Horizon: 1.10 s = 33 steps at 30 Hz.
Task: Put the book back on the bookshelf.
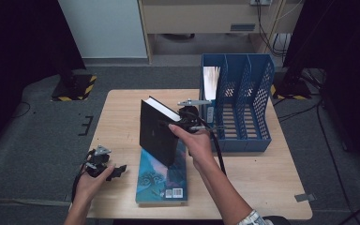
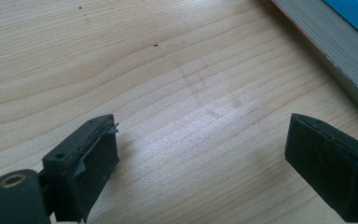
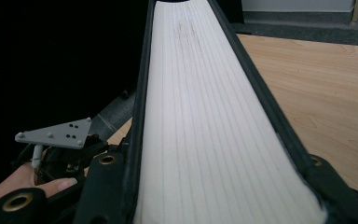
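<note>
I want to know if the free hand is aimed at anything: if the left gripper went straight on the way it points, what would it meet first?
Probably the bare wooden table; the left gripper is open and angled down at it. The blue book lies off to one side.

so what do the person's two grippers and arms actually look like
Both tools are black, each with two blocky black jaws; the left gripper has worn, frayed padding on one finger and a brass-coloured rivet near its base. Each carries a grey three-cornered plate with small dark dots. A black cable trails from the right gripper. Forearms are bare; a pale patterned sleeve shows at the right elbow.
</note>
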Available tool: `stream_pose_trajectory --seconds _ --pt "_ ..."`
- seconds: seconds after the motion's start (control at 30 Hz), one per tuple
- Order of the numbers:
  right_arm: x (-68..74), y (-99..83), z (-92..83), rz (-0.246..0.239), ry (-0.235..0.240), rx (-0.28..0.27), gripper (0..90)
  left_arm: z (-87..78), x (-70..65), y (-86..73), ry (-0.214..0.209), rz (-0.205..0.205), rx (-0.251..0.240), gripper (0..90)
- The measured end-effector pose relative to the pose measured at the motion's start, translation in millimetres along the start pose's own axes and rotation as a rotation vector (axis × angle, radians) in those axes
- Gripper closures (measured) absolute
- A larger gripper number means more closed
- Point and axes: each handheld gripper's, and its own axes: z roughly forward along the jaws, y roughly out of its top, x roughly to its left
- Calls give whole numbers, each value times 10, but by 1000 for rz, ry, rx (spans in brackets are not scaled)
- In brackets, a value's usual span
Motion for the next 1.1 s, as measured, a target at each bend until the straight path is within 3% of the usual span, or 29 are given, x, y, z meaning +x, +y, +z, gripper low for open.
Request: stream_pose_trajectory --seconds 0.4,0.8,1.1 --pt "-25 21 -39 87 2 -17 522 22 -4 -11 -2 11 16 94" --pt "-62 33 -133 107 4 -17 524 26 -2 -13 -4 18 19 102" --pt "-79 -28 -339 127 22 -29 525 39 -16 -20 3 34 19 85"
